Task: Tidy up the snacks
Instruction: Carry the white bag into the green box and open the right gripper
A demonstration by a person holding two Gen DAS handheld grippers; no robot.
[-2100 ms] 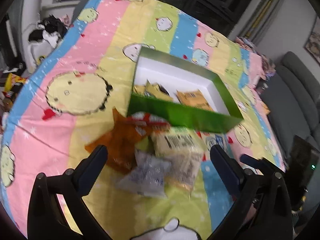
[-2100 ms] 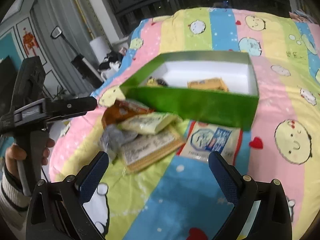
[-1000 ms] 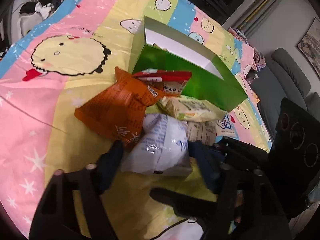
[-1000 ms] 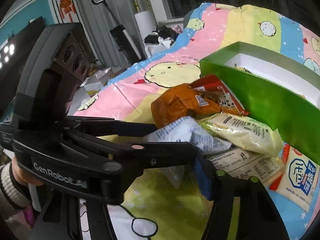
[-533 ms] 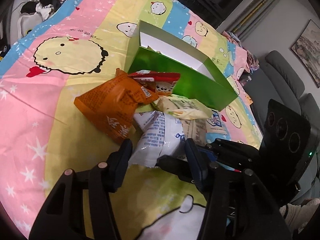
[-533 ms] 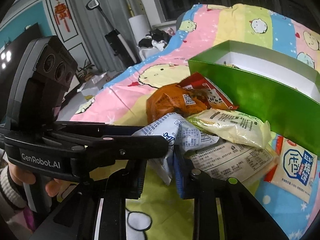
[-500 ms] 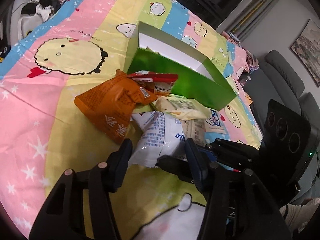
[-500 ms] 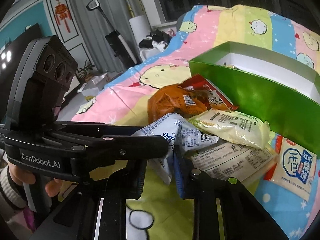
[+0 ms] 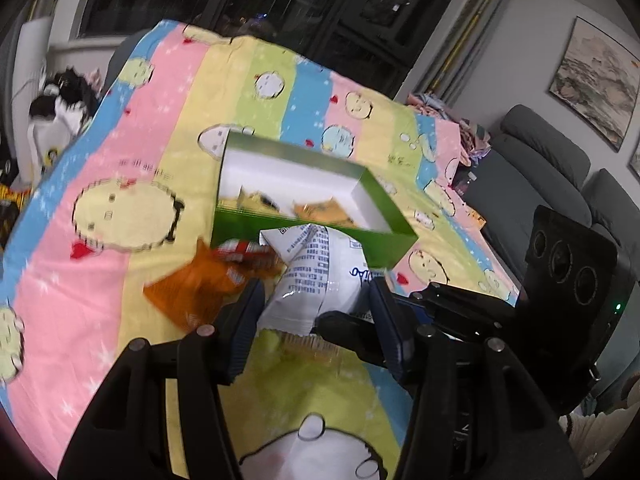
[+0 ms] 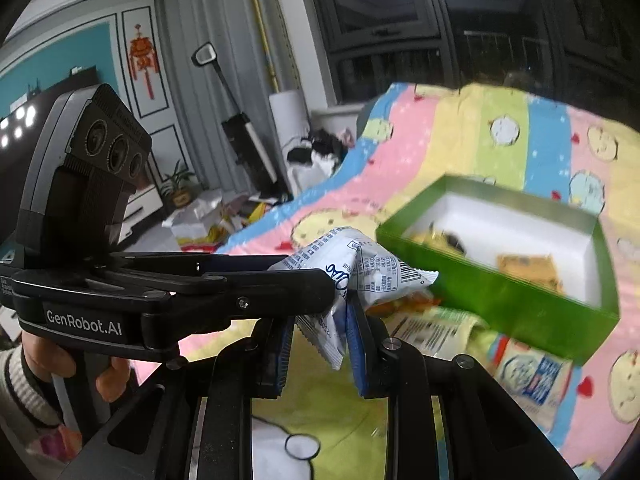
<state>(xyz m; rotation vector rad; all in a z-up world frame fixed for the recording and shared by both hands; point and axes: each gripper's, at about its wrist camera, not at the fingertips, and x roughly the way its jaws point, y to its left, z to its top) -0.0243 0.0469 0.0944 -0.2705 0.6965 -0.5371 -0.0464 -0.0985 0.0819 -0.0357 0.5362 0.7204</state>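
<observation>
both the left tongs [image 9: 316,316] and right tongs [image 10: 320,336] pinch the white snack packet [image 9: 316,276], lifted above the bed [image 9: 160,160], long axis pointing toward the green box [image 9: 384,216].

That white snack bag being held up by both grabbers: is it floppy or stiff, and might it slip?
Probably floppy: the white snack bag creases and folds where the left gripper and right gripper pinch it. Likely light, since it puffs up as if mostly air. Its glossy film could slip, though a grip at two places should steady it.
</observation>
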